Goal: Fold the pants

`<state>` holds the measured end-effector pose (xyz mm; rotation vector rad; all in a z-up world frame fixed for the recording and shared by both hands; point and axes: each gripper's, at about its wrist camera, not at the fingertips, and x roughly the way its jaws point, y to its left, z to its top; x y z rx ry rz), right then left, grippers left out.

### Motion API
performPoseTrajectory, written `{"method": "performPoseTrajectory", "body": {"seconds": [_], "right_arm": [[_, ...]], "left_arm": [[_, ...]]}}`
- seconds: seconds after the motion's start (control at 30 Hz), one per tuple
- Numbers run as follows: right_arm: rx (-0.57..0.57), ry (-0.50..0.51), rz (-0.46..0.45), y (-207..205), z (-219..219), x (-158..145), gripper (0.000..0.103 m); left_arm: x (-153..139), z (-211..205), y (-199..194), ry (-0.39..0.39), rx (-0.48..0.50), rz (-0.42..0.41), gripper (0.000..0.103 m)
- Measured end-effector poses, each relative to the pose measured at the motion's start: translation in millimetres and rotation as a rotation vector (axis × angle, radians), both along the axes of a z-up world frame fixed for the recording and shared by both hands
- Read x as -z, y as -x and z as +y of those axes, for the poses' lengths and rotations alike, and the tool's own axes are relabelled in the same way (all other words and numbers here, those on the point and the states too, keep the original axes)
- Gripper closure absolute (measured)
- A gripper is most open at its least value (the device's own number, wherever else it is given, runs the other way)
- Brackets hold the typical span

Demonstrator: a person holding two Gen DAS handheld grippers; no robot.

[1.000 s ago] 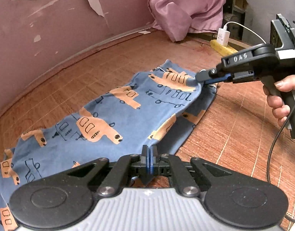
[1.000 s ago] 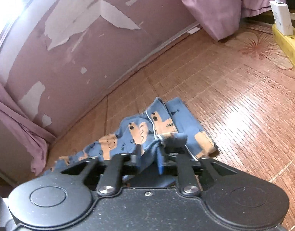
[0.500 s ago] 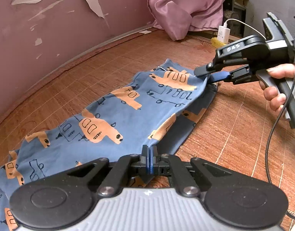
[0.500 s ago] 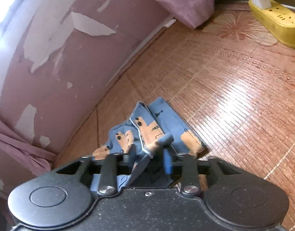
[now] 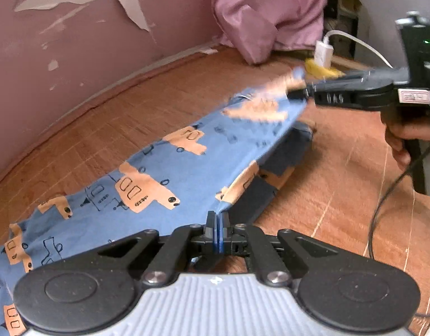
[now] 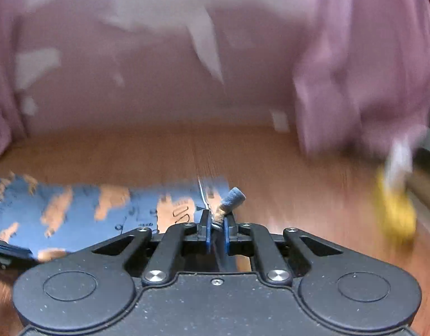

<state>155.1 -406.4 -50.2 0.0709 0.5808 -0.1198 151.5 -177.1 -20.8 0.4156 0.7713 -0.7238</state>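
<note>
- While the pants (image 5: 170, 173) lie stretched across the woven floor mat (image 5: 108, 117), one edge is raised off the mat between the two tools.
- The left tool (image 5: 217, 225) is closed, its fingers pinching the near edge of the blue fabric with orange print.
- The right tool (image 6: 217, 224) is clamped on a bunched corner of the pants; a small roll of fabric sticks up between its blue pads (image 6: 206, 233).
- In the left wrist view, the right tool holds the far corner above the mat, and a hand (image 5: 405, 137) grips its handle.
- A lower layer of the pants rests on the mat beneath the lifted layer.
- A yellow power strip (image 5: 321, 70) with a white charger (image 5: 323, 53) sits near the pink curtain (image 5: 265, 14).
- The right wrist view is motion-blurred.
</note>
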Motion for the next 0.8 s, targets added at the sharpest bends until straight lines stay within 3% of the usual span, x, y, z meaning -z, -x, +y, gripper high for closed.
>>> {"method": "performPoseTrajectory", "body": {"seconds": [0.07, 0.23, 0.37, 0.43, 0.47, 0.5, 0.53, 0.6, 0.67, 0.73, 0.8], "right_arm": [[0.03, -0.031, 0.078, 0, -5, 10, 0.094], [0.037, 0.022, 0.089, 7, 1, 5, 0.094], [0.031, 0.055, 0.166, 3, 7, 13, 0.089], [0.042, 0.082, 0.161, 2, 8, 12, 0.073], [0.051, 0.099, 0.145, 6, 9, 10, 0.053], [0.061, 0.123, 0.124, 7, 10, 7, 0.03], [0.066, 0.155, 0.099, 9, 12, 5, 0.023], [0.073, 0.21, 0.049, 11, 19, 1, 0.017], [0.018, 0.224, -0.026, 13, 29, -3, 0.016], [-0.089, 0.184, -0.061, 11, 40, -3, 0.017], [-0.19, 0.143, -0.06, 3, 50, 1, 0.026]], "left_arm": [[6, -1, 0, -0.008, 0.012, 0.016, 0.102], [5, 4, 2, 0.011, 0.033, 0.015, 0.102], [9, 6, 4, 0.013, 0.068, 0.057, 0.1], [10, 12, 5, 0.031, 0.073, 0.103, 0.091], [8, 16, 6, 0.046, 0.073, 0.116, 0.087], [5, 22, 6, 0.059, 0.078, 0.129, 0.07], [1, 30, 8, 0.075, 0.076, 0.128, 0.047], [-10, 48, 12, 0.114, 0.034, 0.076, 0.031], [-17, 67, 11, 0.12, -0.039, 0.035, 0.03], [-18, 88, 4, 0.073, -0.17, -0.006, 0.03], [-15, 116, -10, 0.029, -0.33, -0.041, 0.032]]}}
